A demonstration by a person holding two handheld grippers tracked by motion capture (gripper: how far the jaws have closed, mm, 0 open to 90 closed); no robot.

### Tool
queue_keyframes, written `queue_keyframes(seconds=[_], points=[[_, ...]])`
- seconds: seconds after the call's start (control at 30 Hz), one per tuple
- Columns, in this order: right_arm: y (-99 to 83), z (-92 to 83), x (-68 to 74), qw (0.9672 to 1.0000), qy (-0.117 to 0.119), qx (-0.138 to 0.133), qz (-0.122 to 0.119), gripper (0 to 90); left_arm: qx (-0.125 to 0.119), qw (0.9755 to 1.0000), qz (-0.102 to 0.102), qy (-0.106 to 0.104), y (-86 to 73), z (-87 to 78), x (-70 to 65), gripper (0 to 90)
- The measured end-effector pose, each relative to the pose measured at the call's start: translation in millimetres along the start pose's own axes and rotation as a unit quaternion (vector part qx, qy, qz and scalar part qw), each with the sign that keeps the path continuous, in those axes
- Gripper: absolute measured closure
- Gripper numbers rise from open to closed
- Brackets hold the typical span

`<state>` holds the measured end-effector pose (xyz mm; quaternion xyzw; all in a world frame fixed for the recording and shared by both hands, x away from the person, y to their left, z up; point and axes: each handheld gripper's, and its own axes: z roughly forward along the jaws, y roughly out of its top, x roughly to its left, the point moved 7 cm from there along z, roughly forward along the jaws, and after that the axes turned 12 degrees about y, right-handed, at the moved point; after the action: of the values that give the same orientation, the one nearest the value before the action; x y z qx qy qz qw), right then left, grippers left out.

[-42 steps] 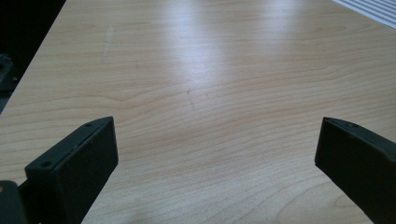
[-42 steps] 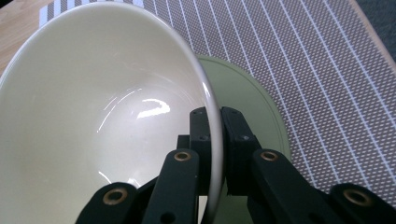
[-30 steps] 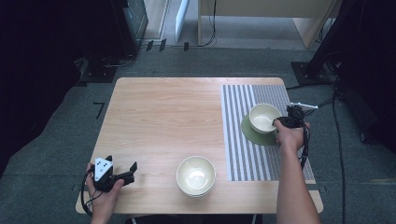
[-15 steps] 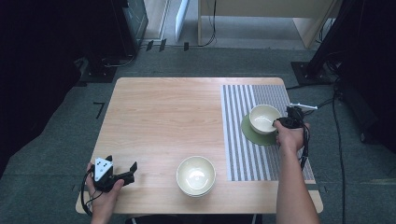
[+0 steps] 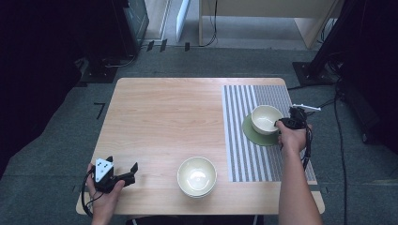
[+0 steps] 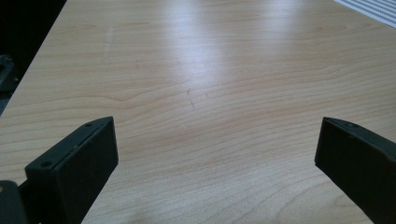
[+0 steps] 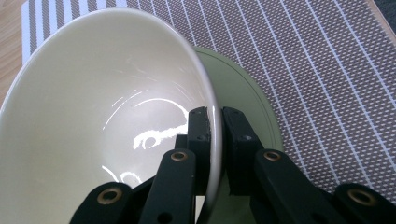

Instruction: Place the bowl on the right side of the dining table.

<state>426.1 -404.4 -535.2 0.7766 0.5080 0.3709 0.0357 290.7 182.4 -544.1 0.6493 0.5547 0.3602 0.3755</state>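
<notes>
A cream bowl [image 5: 264, 117] sits over a green saucer [image 5: 257, 136] on the striped mat [image 5: 244, 154] at the table's right. My right gripper [image 5: 279, 123] reaches in from the bowl's right side. In the right gripper view one pad is inside the bowl [image 7: 102, 116] and one outside, so the right gripper [image 7: 215, 126] is shut on the rim above the saucer [image 7: 243, 88]. Its jaws have just been opening a little, with the rim still between the pads. My left gripper [image 5: 122, 164] rests open at the near left corner, with only bare wood between its jaws [image 6: 215, 130].
A second cream bowl [image 5: 197, 176] stands near the front edge at the middle of the wooden table [image 5: 164, 117]. Cables trail off the table's right side. Dark floor and furniture legs surround the table.
</notes>
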Motion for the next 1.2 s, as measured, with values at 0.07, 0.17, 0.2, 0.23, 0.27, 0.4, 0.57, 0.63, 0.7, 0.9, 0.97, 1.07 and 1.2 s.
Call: queue_keyframes(seconds=[0.07,0.17,0.2,0.23,0.27,0.4,0.57,0.63,0.7,0.9,0.97,1.07,1.2], points=[[-0.3,-0.4,-0.2,1.0000,0.001,0.001,-0.006,82.3,0.000,1.0000,0.000,0.000,0.1,0.1,0.0,0.0],[-0.9,-0.8,-0.6,0.9999,0.008,-0.003,-0.008,81.4,0.000,1.0000,0.001,0.001,0.0,0.1,-0.1,0.0],[-0.9,-0.8,-0.6,0.9999,0.008,-0.003,-0.008,81.4,0.000,1.0000,0.001,0.001,0.0,0.1,-0.1,0.0],[-1.3,-1.0,-0.4,0.9999,0.009,-0.004,-0.008,81.1,0.000,1.0000,0.001,0.000,0.0,0.0,-0.2,0.0],[-1.8,-1.5,-0.3,0.9999,0.010,-0.005,-0.010,80.4,0.000,1.0000,0.001,0.000,-0.1,0.0,-0.2,0.0],[-2.5,-2.5,0.3,0.9997,0.023,-0.007,-0.009,75.2,0.000,1.0000,0.001,0.000,0.0,0.2,-0.2,0.0],[-4.8,-1.8,-0.1,0.9992,0.030,-0.008,-0.027,62.6,0.001,1.0000,0.000,0.000,0.1,0.2,-0.1,0.0],[-5.2,-2.3,-1.2,0.9990,0.028,-0.014,-0.032,59.1,0.001,1.0000,-0.001,-0.001,0.1,0.2,0.0,0.0],[-5.0,-3.9,-0.7,0.9982,0.039,-0.024,-0.040,53.4,0.001,1.0000,0.000,0.000,0.1,0.2,-0.1,0.0],[-1.6,-12.5,1.6,0.9966,0.037,-0.048,-0.056,46.3,0.001,1.0000,0.001,0.000,0.0,0.2,-0.1,0.0],[-2.1,-15.5,2.5,0.9964,0.033,-0.048,-0.061,43.2,0.001,1.0000,0.001,0.000,0.0,0.2,-0.1,0.0],[-2.6,-19.6,1.1,0.9962,0.014,-0.052,-0.068,36.9,0.001,1.0000,0.001,0.001,0.0,0.2,-0.1,0.0],[-2.6,-24.2,0.2,0.9949,0.008,-0.063,-0.079,34.9,0.001,1.0000,0.000,0.001,0.1,0.2,0.0,0.0]])
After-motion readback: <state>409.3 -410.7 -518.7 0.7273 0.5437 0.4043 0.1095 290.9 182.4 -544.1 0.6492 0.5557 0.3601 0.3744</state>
